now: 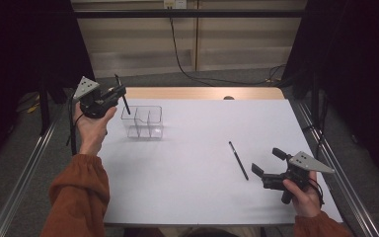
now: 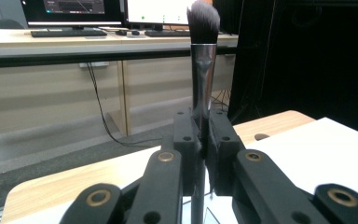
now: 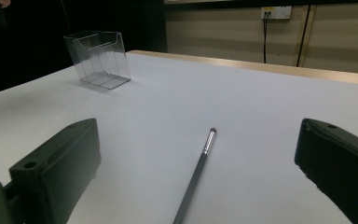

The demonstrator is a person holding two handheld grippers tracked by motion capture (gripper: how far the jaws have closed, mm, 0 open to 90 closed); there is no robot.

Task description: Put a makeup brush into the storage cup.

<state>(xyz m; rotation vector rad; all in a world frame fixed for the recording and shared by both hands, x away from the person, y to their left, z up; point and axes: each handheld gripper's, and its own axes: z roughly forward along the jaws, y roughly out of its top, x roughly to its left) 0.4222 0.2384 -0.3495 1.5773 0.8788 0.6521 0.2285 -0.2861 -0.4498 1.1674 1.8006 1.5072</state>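
Makeup brush (image 2: pixel 202 70) clamped upright in left gripper (image 1: pixel 120 92), above clear organizer (image 1: pixel 143 122).
Right gripper (image 1: pixel 265 162) wide apart, just beside slim pencil (image 1: pixel 238 160), far from organizer; no legible writing.

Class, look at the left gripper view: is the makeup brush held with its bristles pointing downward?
No. The makeup brush stands upright between the shut jaws of the left gripper, its bristle head at the top.

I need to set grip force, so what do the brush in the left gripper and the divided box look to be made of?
Makeup brush: soft dark bristles, probably synthetic; shiny ferrule, likely polished metal by its reflections; dark handle, material unclear. It stands clamped in the left gripper. Divided box: clear, glossy, rigid walls you can see through, probably acrylic or similar plastic.
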